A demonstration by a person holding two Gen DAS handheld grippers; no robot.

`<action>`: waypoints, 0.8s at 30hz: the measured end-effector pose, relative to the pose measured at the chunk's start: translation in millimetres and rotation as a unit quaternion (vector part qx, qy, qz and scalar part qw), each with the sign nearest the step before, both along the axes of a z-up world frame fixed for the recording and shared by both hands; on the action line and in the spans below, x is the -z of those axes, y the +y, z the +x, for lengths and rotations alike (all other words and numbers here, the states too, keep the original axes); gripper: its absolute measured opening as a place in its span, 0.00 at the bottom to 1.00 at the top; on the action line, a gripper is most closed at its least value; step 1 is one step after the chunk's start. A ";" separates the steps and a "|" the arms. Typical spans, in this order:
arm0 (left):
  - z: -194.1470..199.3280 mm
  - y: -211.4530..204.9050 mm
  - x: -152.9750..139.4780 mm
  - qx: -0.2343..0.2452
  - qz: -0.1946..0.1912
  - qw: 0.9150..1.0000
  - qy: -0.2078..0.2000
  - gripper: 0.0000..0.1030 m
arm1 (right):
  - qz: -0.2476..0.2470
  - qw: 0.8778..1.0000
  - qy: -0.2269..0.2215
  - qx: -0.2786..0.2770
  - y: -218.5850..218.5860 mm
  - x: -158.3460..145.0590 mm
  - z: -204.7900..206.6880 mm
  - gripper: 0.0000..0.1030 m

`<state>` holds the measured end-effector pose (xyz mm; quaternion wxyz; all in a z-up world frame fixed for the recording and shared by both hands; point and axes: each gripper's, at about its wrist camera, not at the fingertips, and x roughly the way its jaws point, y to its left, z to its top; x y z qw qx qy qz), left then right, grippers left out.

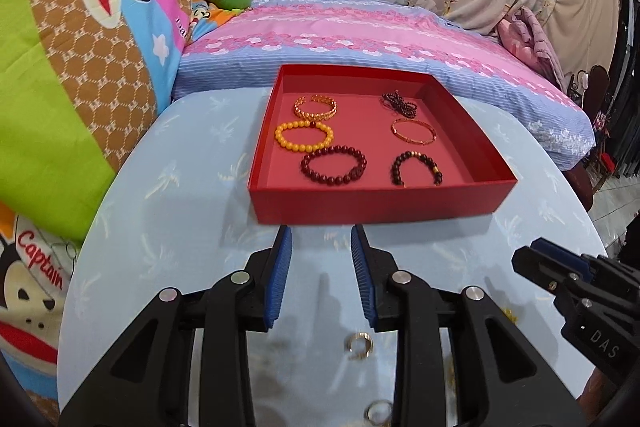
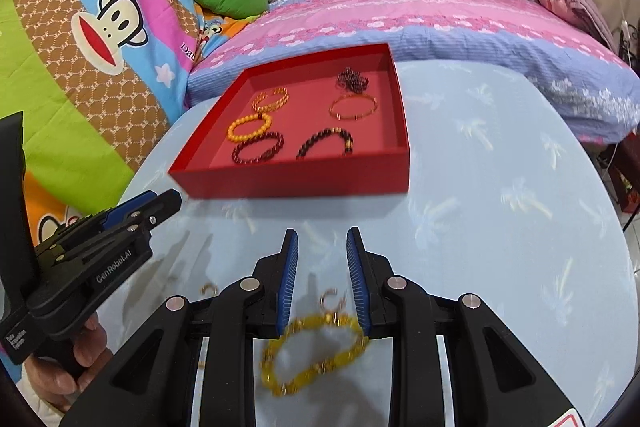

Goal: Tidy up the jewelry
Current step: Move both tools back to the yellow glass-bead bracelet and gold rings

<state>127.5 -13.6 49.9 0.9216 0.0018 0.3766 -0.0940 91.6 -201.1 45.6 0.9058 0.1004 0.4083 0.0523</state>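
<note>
A red tray (image 1: 372, 201) stands on the round table and holds several bracelets: a yellow bead one (image 1: 280, 135), a dark red bead one (image 1: 333, 182), a gold cuff (image 1: 316, 107) and a thin gold bangle (image 1: 394, 131). My left gripper (image 1: 321, 229) hovers open just before the tray's front wall, with nothing between its pads. A small ring (image 1: 360, 336) lies on the cloth below it. My right gripper (image 2: 322, 231) is open and empty too. A blurred yellow bracelet (image 2: 270, 375) lies on the table beneath its fingers, beside a small gold ring (image 2: 330, 297).
The table wears a light blue cloth (image 1: 180, 207). Pillows and a pink and blue cushion (image 1: 360, 35) crowd behind and left of the tray. In the right wrist view the left gripper (image 2: 168, 201) sits at the left, held by a hand (image 2: 88, 351).
</note>
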 end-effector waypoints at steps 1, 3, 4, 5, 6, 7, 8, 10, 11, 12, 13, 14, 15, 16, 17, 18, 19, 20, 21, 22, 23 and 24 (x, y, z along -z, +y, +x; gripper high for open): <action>-5.4 1.2 1.4 -0.002 0.000 1.000 0.001 0.29 | -0.001 1.000 0.003 0.002 0.3 2.8 -6.0 0.25; -16.2 2.0 5.0 -0.002 0.006 1.000 0.001 0.31 | -0.004 1.000 0.010 0.004 0.8 9.2 -17.2 0.25; -21.4 2.1 6.9 -0.005 0.011 1.000 0.001 0.32 | -0.003 1.000 0.013 0.005 0.2 11.9 -21.4 0.25; -25.7 2.4 8.9 -0.006 0.013 1.000 0.002 0.32 | -0.001 1.000 0.018 0.005 -0.4 15.2 -25.9 0.25; -29.2 3.2 10.8 -0.006 0.014 1.000 0.005 0.32 | 0.002 1.000 0.023 0.007 -0.7 18.8 -30.7 0.25; -32.5 3.5 13.2 -0.008 0.014 1.000 0.009 0.32 | 0.003 1.000 0.026 0.008 -1.3 21.6 -34.6 0.25; -35.9 3.9 15.5 -0.009 0.013 1.000 0.013 0.32 | 0.005 1.000 0.029 0.010 -1.9 23.9 -37.9 0.25; -41.7 4.9 19.2 -0.012 0.014 1.000 0.016 0.32 | 0.008 0.999 0.034 0.014 -2.5 28.4 -44.0 0.25; -45.2 4.9 21.4 -0.014 0.016 1.000 0.017 0.32 | 0.010 0.999 0.036 0.015 -2.7 30.7 -47.2 0.25; -47.9 5.2 22.9 -0.015 0.017 1.000 0.019 0.32 | 0.011 0.999 0.039 0.016 -2.5 33.0 -50.2 0.25; -50.2 5.3 24.8 -0.015 0.017 1.000 0.022 0.32 | 0.012 0.999 0.041 0.017 -2.3 34.5 -52.1 0.25; -52.1 4.9 26.0 -0.015 0.016 0.999 0.023 0.32 | 0.014 0.999 0.043 0.018 -2.1 36.3 -54.6 0.25; -54.9 4.8 27.5 -0.015 0.016 0.999 0.025 0.32 | 0.015 0.999 0.045 0.019 -1.7 38.0 -56.9 0.25; -57.2 4.8 28.7 -0.015 0.016 0.999 0.025 0.32 | 0.015 0.999 0.046 0.020 -1.7 39.1 -58.0 0.25; -59.3 4.8 29.8 -0.015 0.017 0.999 0.026 0.32 | 0.016 0.999 0.048 0.021 -1.5 40.6 -59.6 0.25; -61.9 4.8 31.0 -0.016 0.018 0.999 0.025 0.32 | 0.018 0.998 0.049 0.022 -1.3 42.0 -61.2 0.25; -63.2 5.0 31.4 -0.015 0.017 0.999 0.026 0.32 | 0.019 0.998 0.050 0.022 -1.0 42.8 -62.5 0.25; -65.3 5.3 32.3 -0.015 0.016 0.999 0.026 0.32 | 0.019 0.998 0.051 0.023 -0.5 43.5 -64.0 0.25; -66.9 5.6 33.0 -0.015 0.016 0.999 0.026 0.32 | 0.020 0.998 0.051 0.023 0.0 44.0 -65.7 0.25; -68.8 6.1 33.7 -0.014 0.015 0.999 0.026 0.32 | 0.020 0.998 0.051 0.023 0.2 44.5 -67.0 0.25; -70.2 6.2 34.1 -0.014 0.015 0.999 0.025 0.32 | 0.021 0.998 0.051 0.023 0.9 44.7 -68.0 0.25; -72.4 6.8 35.0 -0.016 0.015 0.999 0.024 0.33 | 0.021 0.998 0.051 0.023 1.7 45.0 -68.7 0.25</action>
